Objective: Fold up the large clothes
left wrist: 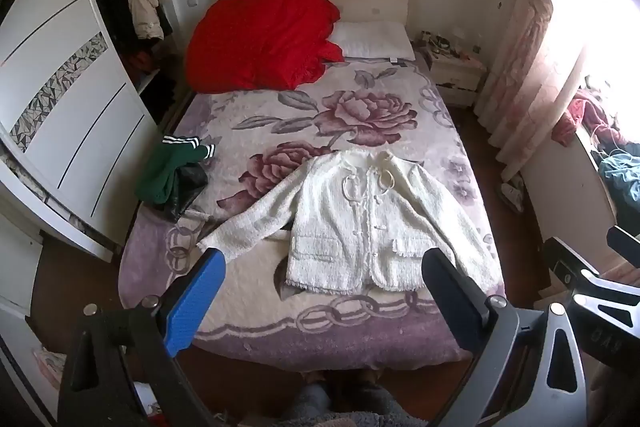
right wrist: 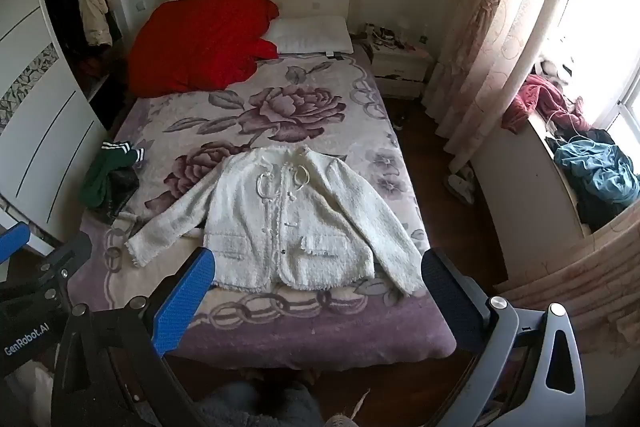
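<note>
A white fuzzy jacket lies face up and spread flat on the near half of the bed, collar away from me, its left sleeve stretched out to the side. My left gripper hangs above the foot of the bed, open wide, nothing between its blue-padded fingers. My right gripper is held the same way just to its right, also open and empty. Both are well short of the jacket's hem and apart from it.
The bed has a floral purple blanket. A green and black heap of clothes lies at its left edge, a red quilt and a pillow at the head. A wardrobe stands left, a nightstand and window ledge with clothes right.
</note>
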`<control>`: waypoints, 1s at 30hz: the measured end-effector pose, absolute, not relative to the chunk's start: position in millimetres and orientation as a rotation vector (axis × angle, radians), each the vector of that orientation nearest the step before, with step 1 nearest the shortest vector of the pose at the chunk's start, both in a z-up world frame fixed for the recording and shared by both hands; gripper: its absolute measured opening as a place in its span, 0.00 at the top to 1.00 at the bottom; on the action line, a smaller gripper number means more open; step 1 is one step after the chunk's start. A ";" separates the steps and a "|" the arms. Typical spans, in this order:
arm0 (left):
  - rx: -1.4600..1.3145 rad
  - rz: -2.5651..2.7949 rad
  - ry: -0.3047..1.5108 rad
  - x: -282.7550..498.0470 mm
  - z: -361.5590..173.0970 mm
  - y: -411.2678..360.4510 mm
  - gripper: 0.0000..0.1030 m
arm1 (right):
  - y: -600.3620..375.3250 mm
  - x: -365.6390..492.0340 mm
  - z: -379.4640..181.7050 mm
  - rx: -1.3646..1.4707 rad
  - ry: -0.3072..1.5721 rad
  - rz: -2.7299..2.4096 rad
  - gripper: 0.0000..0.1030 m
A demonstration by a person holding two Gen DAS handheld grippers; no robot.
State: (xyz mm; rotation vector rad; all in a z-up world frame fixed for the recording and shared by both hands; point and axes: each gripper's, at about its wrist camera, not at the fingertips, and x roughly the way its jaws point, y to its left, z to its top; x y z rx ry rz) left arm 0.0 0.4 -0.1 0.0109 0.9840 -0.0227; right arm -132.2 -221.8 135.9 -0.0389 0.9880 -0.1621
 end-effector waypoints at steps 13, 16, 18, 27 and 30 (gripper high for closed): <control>0.019 -0.023 0.975 0.8 0.0 0.3 0.02 | -218.9 -131.5 140.0 -0.032 0.980 -0.155 0.00; 0.016 -0.025 0.973 0.5 0.1 0.5 0.02 | -218.8 -133.9 140.8 -0.035 0.977 -0.161 0.00; 0.014 -0.028 0.972 0.5 0.0 0.7 0.02 | -219.1 -135.9 141.5 -0.037 0.975 -0.159 0.00; 0.012 -0.030 0.967 -1.0 8.7 1.2 0.03 | -219.5 -137.4 150.7 -0.036 0.968 -0.158 0.00; 0.011 -0.030 0.964 -1.3 8.7 1.5 0.02 | -219.3 -138.1 151.0 -0.036 0.965 -0.156 0.00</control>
